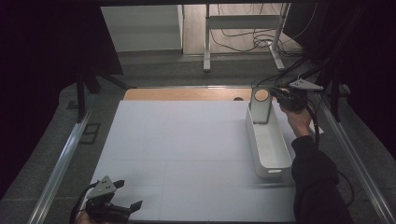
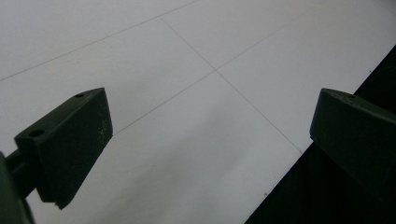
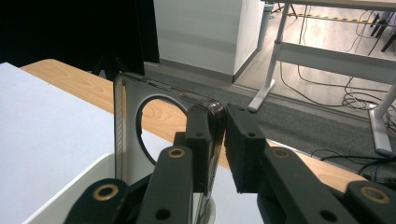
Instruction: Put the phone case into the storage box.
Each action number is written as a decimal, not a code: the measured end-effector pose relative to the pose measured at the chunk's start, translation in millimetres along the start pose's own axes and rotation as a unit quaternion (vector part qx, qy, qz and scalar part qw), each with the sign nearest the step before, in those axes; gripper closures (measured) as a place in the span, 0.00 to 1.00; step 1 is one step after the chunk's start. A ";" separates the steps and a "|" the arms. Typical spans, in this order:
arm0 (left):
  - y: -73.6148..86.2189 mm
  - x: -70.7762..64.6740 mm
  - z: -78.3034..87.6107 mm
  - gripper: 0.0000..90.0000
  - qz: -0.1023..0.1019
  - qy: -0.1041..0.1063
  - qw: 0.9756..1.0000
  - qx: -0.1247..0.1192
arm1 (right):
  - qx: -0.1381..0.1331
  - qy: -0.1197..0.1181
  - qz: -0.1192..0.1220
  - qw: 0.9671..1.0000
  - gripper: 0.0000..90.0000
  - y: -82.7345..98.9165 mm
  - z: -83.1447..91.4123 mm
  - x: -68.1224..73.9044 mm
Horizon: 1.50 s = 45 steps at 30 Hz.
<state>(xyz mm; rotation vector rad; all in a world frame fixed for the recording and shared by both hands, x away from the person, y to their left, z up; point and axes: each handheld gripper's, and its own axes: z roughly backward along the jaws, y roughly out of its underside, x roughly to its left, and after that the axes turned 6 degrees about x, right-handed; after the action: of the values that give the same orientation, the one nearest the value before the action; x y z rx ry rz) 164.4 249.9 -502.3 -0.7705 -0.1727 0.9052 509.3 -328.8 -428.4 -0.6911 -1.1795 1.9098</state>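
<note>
A grey phone case (image 1: 260, 106) with a round hole stands upright at the far end of a long white tray (image 1: 276, 171) on the right of the white mat. My right gripper (image 1: 276, 93) reaches it from the right and is shut on the case's upper edge. In the right gripper view the case (image 3: 128, 126) stands in the tray (image 3: 70, 191), and its rim is pinched between the two black pads of my right gripper (image 3: 223, 135). My left gripper (image 1: 130, 193) hovers at the mat's near left corner, open with nothing in it (image 2: 210, 135).
The white mat (image 1: 187, 154) covers a wooden table whose bare strip (image 1: 187, 94) shows at the far edge. Metal rails (image 1: 60, 163) run along both sides. Beyond stand a desk frame (image 1: 243, 28), floor cables (image 1: 243, 39) and dark curtains.
</note>
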 end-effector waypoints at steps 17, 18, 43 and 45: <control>-0.1 -0.1 0.0 0.00 0.000 -0.001 1.000 0.000 | 0.014 0.007 -0.012 1.000 0.73 -1.7 -2.0 0.7; -0.1 -0.1 0.0 0.00 0.000 -0.001 1.000 0.000 | 0.015 0.007 -0.012 1.000 0.71 -1.7 -1.9 0.7; 2.0 2.2 3.1 0.00 0.012 -0.002 1.000 -0.011 | 0.075 -0.017 -0.045 0.996 0.30 -11.5 33.2 21.9; 2.2 2.2 3.5 0.00 0.013 -0.004 1.000 -0.012 | 0.083 -0.021 -0.050 0.995 0.26 -12.7 39.0 26.2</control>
<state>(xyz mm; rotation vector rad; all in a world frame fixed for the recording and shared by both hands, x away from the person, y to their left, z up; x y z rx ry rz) 162.8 254.2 -501.7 -0.7935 -0.1806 0.9315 469.1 -322.5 -401.7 -0.4951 -1.0473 1.9202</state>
